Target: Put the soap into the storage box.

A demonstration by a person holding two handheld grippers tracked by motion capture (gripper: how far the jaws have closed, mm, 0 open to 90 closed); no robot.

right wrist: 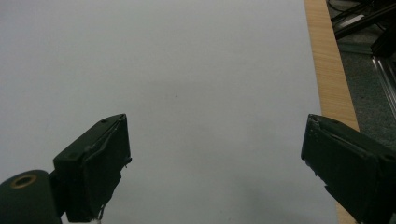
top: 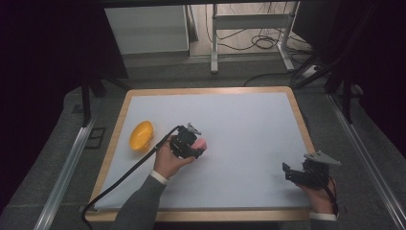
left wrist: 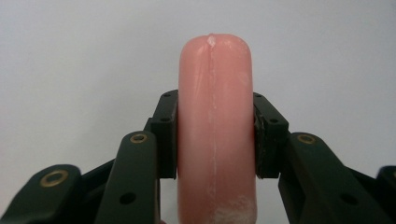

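The left gripper (left wrist: 215, 135) is clamped on a pink sausage (left wrist: 215, 116), its pads pressing both sides, and holds it above the middle of the worktop (top: 239, 124), somewhat toward the left edge. A yellow bowl (top: 141, 135) lies near the left edge, just beside that hand. The right gripper (right wrist: 215, 163) sits near the front right corner, jaws wide apart with nothing between them.

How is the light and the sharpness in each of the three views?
High view: dim, dark room edges, slightly soft; the bowl stands out. Left gripper view: sausage sharp, evenly lit, with a faint sheen. Right gripper view: mat evenly lit, jaws dark and a little blurred.
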